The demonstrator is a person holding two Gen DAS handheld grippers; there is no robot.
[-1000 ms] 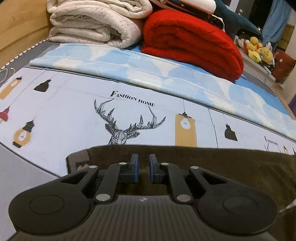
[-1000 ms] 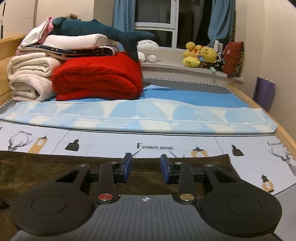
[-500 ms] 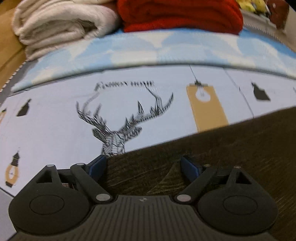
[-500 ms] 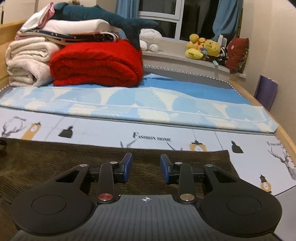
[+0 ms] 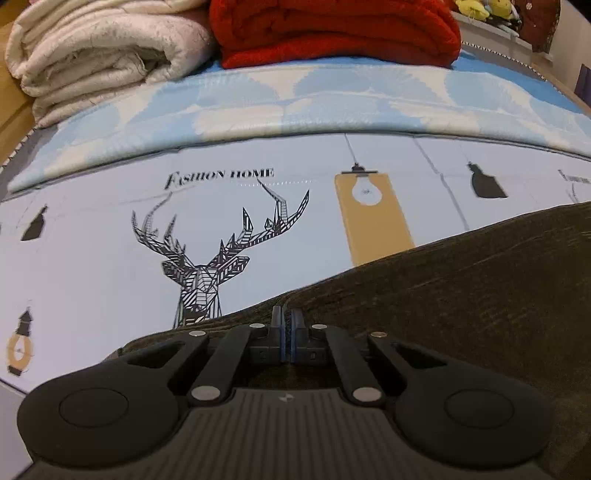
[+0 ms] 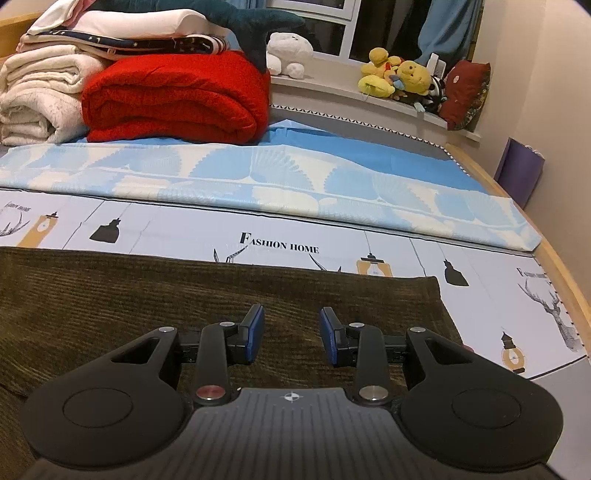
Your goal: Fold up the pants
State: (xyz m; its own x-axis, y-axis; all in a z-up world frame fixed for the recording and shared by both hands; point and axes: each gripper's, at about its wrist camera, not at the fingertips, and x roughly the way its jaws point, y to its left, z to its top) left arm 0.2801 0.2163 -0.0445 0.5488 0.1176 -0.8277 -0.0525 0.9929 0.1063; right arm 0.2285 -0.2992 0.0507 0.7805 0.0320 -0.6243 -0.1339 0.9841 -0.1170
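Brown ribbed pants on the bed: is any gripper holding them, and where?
The left gripper pinches the brown ribbed pants at their far edge. The right gripper holds nothing.

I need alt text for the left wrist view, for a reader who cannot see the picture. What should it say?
The left gripper, its jaws shut, pinches the edge of dark olive corduroy pants lying on a bed. Beyond it the pale sheet shows a geometric deer head under the words "Fashion home". At the far end lie a folded red blanket and a cream one.
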